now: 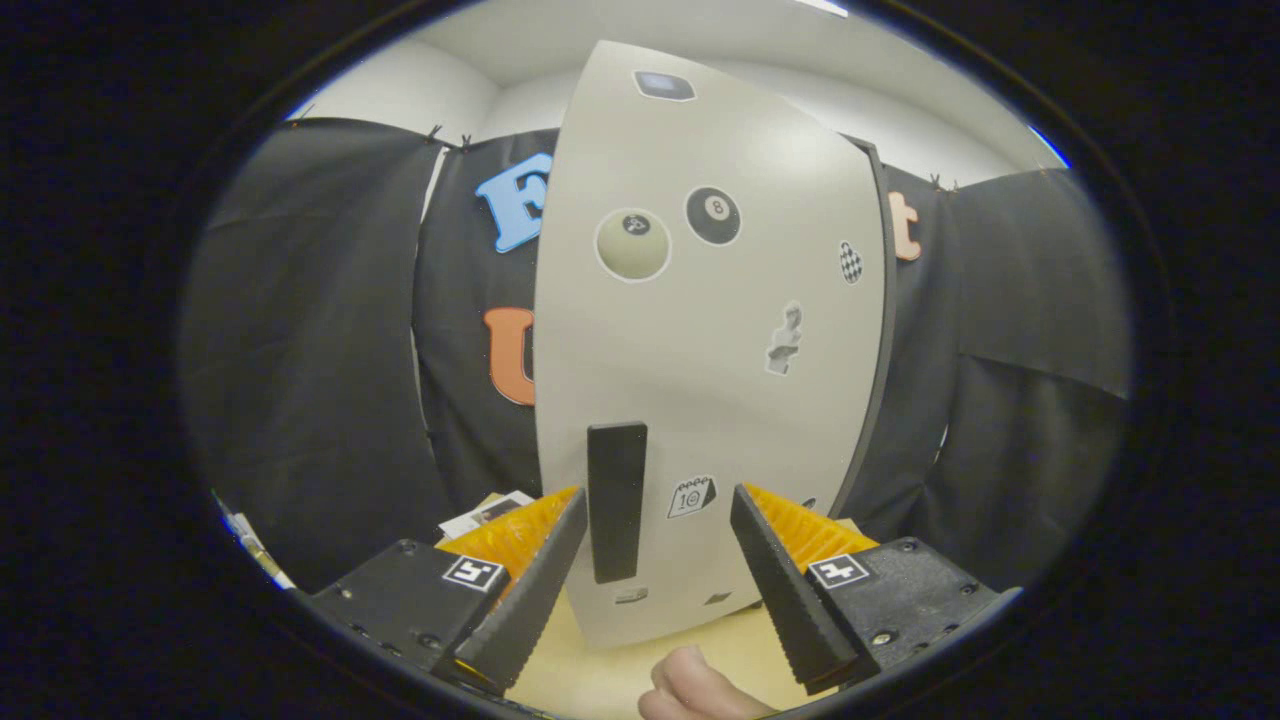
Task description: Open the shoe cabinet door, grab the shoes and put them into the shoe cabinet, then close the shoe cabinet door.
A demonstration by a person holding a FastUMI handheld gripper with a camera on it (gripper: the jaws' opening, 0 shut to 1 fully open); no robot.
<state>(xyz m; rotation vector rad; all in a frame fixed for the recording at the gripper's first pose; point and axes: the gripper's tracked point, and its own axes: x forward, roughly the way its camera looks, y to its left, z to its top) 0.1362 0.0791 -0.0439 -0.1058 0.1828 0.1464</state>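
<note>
Between the gripper's (657,515) 2 spread fingers, 1 dark handle (616,500) on 1 closed cabinet door (700,380), several stickers

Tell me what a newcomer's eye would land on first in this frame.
The pale shoe cabinet door stands shut straight ahead, dotted with stickers, two billiard-ball ones near its top. Its dark vertical handle sits between the open tool fingers, nearer the left one. A hand shows below.

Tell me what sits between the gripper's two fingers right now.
In the gripper view, the open gripper frames the cabinet door; its dark upright handle stands between the fingers, nearer the left one, untouched.
</note>
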